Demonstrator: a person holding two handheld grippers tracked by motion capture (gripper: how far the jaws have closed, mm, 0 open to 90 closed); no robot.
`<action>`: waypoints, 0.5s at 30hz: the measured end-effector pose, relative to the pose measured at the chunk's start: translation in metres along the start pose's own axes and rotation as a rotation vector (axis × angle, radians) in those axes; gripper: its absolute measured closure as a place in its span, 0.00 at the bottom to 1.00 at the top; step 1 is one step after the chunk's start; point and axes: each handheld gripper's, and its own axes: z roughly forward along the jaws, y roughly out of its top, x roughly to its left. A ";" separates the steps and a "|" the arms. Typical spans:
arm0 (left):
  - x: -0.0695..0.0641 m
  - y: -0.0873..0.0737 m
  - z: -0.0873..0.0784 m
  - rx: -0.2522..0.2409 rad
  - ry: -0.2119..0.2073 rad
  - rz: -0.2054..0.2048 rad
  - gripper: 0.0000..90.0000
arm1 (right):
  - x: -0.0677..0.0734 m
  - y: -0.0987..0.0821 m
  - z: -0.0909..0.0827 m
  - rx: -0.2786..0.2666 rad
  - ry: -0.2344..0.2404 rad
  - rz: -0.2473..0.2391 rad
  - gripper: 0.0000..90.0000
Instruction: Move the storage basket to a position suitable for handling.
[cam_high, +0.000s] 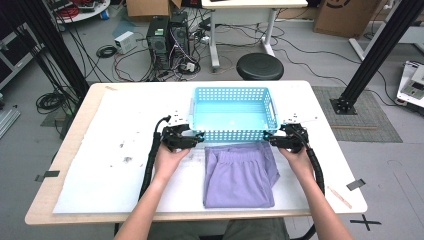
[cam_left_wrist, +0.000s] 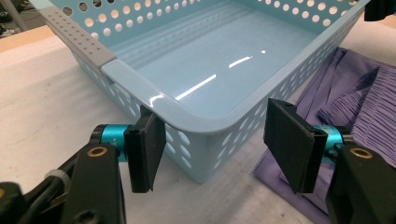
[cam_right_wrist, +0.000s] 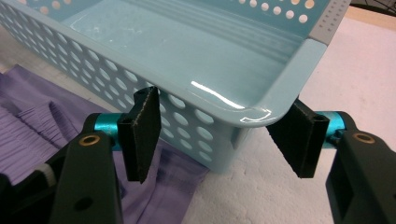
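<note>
Forearms come in from the near edge of the table (cam_high: 80, 150), one hand on each gripper, both reaching to the near corners of a light blue perforated basket (cam_high: 232, 95). Purple folded garment (cam_high: 239, 175), looks like shorts with a gathered waistband, lies flat on the white table cover at the near centre, its far edge just beside or slightly under the basket's near wall; cannot tell which.

Left gripper (cam_high: 196, 138) sits at the basket's near left corner. In the left gripper view its jaws straddle that rounded corner (cam_left_wrist: 187, 116); the left pad (cam_left_wrist: 147, 151) is touching or almost touching the outer wall, the right pad (cam_left_wrist: 289, 142) stands clear of the near wall with a gap showing, so it is released, not clamped on anything. Purple cloth (cam_left_wrist: 355, 93) shows to its right.

Right gripper (cam_high: 272, 138) is at the near right corner. In the right gripper view the jaws bracket the corner (cam_right_wrist: 280, 98); one pad (cam_right_wrist: 142, 133) sits close against the holed near wall, the other pad (cam_right_wrist: 299, 140) is tucked under the rim by the side wall, gaps visible, so also released with the corner between the jaws.

Basket is empty inside, glossy floor, grey grip strip (cam_left_wrist: 77, 35) on the side rim, and sits centre of the table, far of the garment.

Farther off, past the table: black round stool (cam_high: 259, 66), computer towers (cam_high: 167, 37) and loose cables on the floor
</note>
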 end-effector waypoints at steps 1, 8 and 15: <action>0.000 0.000 0.000 0.005 0.000 0.006 0.43 | 0.000 0.000 0.000 0.000 -0.002 0.001 0.40; 0.001 0.000 0.001 -0.007 -0.007 -0.013 0.43 | -0.001 0.000 0.001 0.001 -0.002 -0.001 0.40; 0.000 -0.001 -0.002 -0.008 0.016 0.002 0.35 | -0.001 0.000 -0.002 -0.004 -0.015 -0.001 0.33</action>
